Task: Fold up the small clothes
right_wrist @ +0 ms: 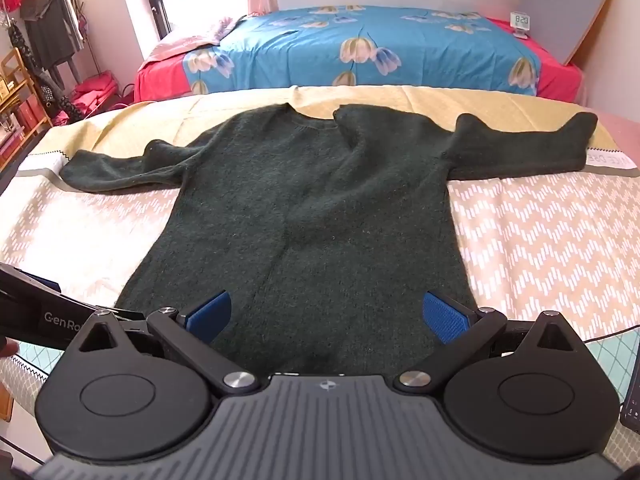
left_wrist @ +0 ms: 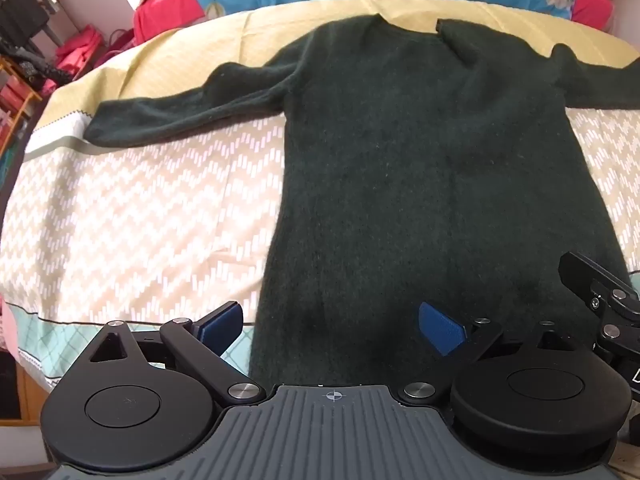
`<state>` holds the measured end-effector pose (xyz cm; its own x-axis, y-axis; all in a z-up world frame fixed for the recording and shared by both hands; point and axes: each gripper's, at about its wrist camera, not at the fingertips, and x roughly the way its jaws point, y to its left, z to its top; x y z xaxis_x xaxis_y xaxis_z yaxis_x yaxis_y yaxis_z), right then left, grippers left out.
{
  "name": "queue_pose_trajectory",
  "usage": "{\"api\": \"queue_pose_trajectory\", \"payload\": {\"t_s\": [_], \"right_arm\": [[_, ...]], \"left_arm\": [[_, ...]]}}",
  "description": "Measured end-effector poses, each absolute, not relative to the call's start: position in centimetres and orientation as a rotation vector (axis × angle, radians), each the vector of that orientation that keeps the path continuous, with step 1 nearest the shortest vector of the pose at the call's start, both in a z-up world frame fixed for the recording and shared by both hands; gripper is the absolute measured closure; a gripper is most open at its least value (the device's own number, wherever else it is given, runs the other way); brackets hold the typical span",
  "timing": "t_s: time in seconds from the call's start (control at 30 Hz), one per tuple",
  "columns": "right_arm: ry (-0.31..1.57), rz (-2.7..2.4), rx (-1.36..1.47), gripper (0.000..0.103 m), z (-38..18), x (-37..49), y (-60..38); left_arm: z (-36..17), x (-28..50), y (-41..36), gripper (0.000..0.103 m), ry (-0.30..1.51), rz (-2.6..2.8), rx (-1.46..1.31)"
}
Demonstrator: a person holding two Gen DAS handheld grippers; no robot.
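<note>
Looking along both tools, I see the dark green sweater (right_wrist: 312, 208) spread flat across the bed (right_wrist: 540, 240), sleeves out sideways, hem at the near edge. My left gripper (left_wrist: 332, 330) and right gripper (right_wrist: 327, 318) hover above that hem, fingers apart, holding nothing.

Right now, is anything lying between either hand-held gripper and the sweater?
Nothing visible. The dark green sweater lies flat on the bedspread, its hem directly under the open left hand-held gripper and right hand-held gripper.
</note>
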<state>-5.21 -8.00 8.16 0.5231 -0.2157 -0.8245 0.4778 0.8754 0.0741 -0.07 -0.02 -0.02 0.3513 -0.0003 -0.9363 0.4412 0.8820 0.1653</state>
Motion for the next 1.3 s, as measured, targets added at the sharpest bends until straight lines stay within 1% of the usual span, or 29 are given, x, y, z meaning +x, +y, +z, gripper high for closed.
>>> {"api": "queue_pose_trajectory", "payload": {"t_s": [0.2, 0.57, 0.63, 1.3], "right_arm": [[0.928, -0.407, 0.303, 0.001, 8.0, -5.2, -7.5], [0.913, -0.389, 0.313, 0.001, 7.9, -5.8, -7.8], [0.910, -0.385, 0.321, 0.001, 7.9, -6.0, -7.8], [0.901, -0.354, 0.330, 0.002, 7.8, -5.8, -7.9]], "left_arm": [[-0.2, -0.2, -0.4, 0.000, 1.220, -0.303, 0.417], [0.3, -0.5, -1.1, 0.000, 1.205, -0.300, 0.424], [0.0, -0.6, -0.1, 0.000, 1.198, -0.310, 0.419], [-0.2, -0.4, 0.2, 0.000, 1.202, -0.313, 0.411]]}}
